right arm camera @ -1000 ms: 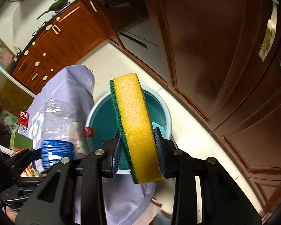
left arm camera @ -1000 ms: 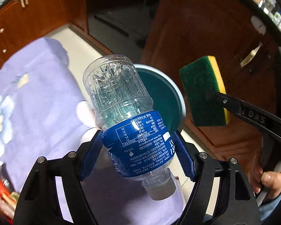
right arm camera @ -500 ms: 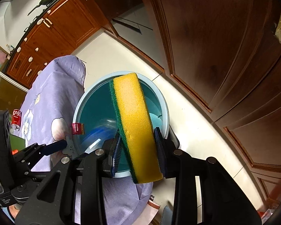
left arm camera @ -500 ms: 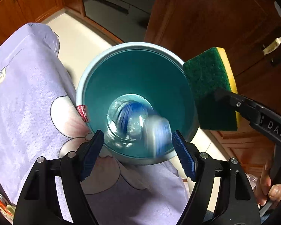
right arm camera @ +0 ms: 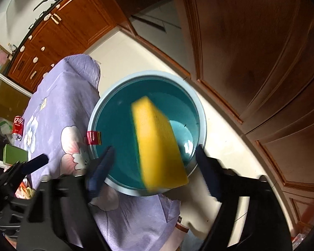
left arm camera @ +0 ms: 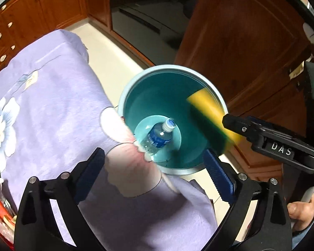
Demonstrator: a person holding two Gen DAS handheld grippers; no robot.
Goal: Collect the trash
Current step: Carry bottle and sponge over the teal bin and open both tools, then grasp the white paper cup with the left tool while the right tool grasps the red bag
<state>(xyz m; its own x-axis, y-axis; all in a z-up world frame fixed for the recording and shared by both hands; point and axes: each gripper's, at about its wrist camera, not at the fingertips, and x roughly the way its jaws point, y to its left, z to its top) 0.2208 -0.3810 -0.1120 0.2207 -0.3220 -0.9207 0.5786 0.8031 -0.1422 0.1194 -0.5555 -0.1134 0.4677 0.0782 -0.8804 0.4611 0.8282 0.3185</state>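
Teal bin (left arm camera: 211, 87) sits on the floor just beside the purple-clothed table (left arm camera: 52, 96), and your plastic bottle (left arm camera: 157, 139) already lies on its bottom, cap pointing up-right. Your left gripper (left arm camera: 155, 175) hangs over the table edge and bin rim, jaws spread wide after just opening further, nothing between them. Your right gripper (right arm camera: 155, 165) has just been opening too; the yellow-green sponge (right arm camera: 159, 144) shows motion-blurred in the gap between the pads, apparently free and dropping toward the bin.

Risks, judged from here:
- Sponge looks tilted and near the rim on your side in the left wrist view; it could clip the rim and bounce onto the floor.
- A pad could still snag the sponge, so it hangs instead of falling. Blur hides whether there is contact.
- Swing back low and you may catch the bin rim or drag the tablecloth.

More stuff waits on the table: red can (right arm camera: 17, 126), green box (right arm camera: 14, 154).
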